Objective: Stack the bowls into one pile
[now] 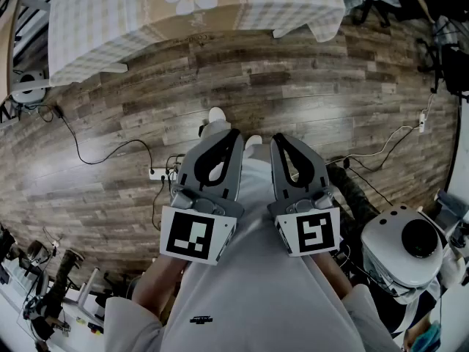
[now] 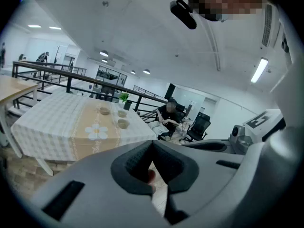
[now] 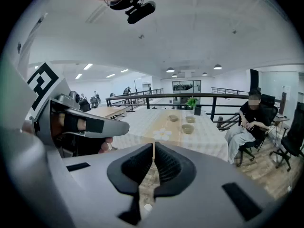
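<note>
Three small tan bowls stand apart on the checked tablecloth of a table [image 3: 142, 122] some way ahead: one bowl [image 3: 174, 118] at the back left, one [image 3: 190, 119] at the back right, one [image 3: 188, 128] nearer. The left gripper view shows the same bowls [image 2: 123, 123] near the cloth's daisy print. In the head view only the table's edge [image 1: 110, 28] shows, with no bowl. My left gripper [image 1: 233, 134] and right gripper [image 1: 282, 139] are held side by side close to my chest, over the floor. Both are shut with nothing between the jaws [image 2: 153, 144] [image 3: 153, 146].
Wood floor lies between me and the table. Cables and a power strip [image 1: 157, 173] run across it by my feet. A white domed machine [image 1: 403, 248] stands at my right. A seated person [image 3: 249, 122] and office chairs [image 2: 199, 125] are right of the table, with a black railing [image 3: 142, 97] behind.
</note>
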A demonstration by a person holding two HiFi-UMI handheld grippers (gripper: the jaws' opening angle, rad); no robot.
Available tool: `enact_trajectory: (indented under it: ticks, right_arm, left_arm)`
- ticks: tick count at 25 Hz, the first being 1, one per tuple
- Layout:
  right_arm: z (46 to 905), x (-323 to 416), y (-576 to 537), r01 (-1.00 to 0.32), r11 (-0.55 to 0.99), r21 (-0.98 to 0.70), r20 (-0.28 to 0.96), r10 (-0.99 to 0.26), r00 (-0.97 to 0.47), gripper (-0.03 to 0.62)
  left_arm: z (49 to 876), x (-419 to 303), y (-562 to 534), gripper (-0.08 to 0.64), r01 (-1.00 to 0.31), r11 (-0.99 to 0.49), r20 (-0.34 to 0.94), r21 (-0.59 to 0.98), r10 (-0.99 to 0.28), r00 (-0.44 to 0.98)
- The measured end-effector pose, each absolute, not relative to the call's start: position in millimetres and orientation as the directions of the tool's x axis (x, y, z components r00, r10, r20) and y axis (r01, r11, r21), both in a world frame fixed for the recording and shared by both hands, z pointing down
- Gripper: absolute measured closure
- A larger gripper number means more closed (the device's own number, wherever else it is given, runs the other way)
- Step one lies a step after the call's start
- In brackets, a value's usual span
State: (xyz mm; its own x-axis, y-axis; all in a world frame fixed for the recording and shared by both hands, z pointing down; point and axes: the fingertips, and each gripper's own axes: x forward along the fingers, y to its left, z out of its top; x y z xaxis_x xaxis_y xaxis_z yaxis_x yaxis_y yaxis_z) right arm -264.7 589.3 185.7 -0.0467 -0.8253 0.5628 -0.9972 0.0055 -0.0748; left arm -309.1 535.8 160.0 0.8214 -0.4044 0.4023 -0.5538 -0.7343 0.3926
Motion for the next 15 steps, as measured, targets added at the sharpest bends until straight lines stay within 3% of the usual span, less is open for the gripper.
enact_trajectory:
  ticks: [3,15]
  right_arm:
    - [172.7,-261.9,613.3,-0.993,-0.042,-0.110,0.488,-0.873,-0.017,0.554]
    - [164.5,-234.2,763.5,-0.987,-0.083,-0.135,0.420,-0.907,0.019,0.554]
  left_arm:
    - [159.2,-307.1,572.6,0.541,-0.549,-0.747,0.404,0.373,-0.402,0.822]
    - [153.9,-278.4,726.9,0.541,-0.488,-0.821,0.398,0.298,-0.358,0.845]
